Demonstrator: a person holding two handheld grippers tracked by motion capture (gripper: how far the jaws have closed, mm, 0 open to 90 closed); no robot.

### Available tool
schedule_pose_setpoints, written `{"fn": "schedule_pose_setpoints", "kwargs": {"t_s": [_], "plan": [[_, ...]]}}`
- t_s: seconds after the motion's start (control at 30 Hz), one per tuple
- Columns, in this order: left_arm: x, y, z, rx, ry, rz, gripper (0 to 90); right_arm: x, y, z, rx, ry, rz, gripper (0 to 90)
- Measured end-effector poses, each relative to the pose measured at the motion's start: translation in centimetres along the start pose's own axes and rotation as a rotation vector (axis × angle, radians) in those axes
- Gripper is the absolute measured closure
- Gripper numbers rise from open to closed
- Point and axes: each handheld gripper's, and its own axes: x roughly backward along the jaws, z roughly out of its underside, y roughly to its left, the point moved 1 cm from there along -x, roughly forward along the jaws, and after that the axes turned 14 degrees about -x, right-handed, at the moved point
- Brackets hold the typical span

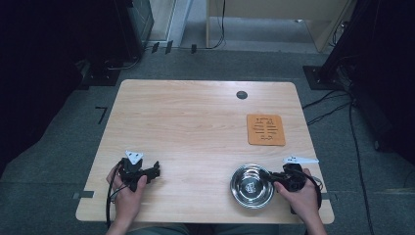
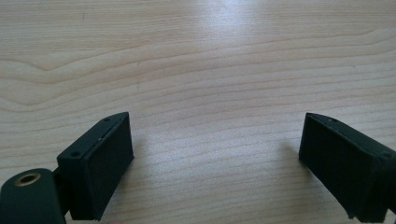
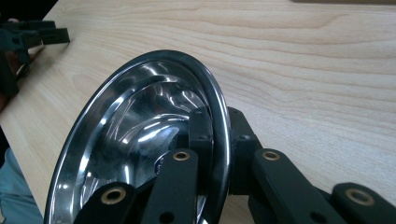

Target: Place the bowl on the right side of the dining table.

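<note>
**Desk layout**

Desk point(image 1: 195, 127): bowl point(image 1: 251, 186) at near right, its rim between the jaws of the right tool point(image 1: 268, 175), one jaw inside, one outside. Mat point(image 1: 265, 129) lies behind the bowl, toward the right edge. Round port point(image 1: 242, 95) behind the mat, near the far edge. Left tool point(image 1: 155, 171) at near left, well apart from the bowl.

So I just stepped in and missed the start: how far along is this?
Early. Done: the right gripper has its jaws closed on the rim of the steel bowl. In hand: that grip. Left: moving the bowl, perhaps onto the orange mat, a guess. The left gripper is open over bare table.
</note>
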Motion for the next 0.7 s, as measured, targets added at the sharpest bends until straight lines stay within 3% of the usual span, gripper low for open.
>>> {"fn": "schedule_pose_setpoints", "kwargs": {"t_s": [0.27, 0.57, 0.7], "plan": [[0.0, 0.0, 0.0, 0.000, 0.000, 0.000, 9.4, 0.4, -0.9, -0.2, -0.074, -0.063, 0.026, 84.5], [0.0, 0.0, 0.0, -0.001, 0.000, 0.000, 9.5, 0.8, -1.7, -0.4, -0.124, -0.105, 0.042, 84.5], [0.0, -0.1, 0.0, -0.008, 0.001, 0.004, 9.5, 0.9, -2.0, -0.4, -0.160, -0.132, 0.034, 84.6]]}}
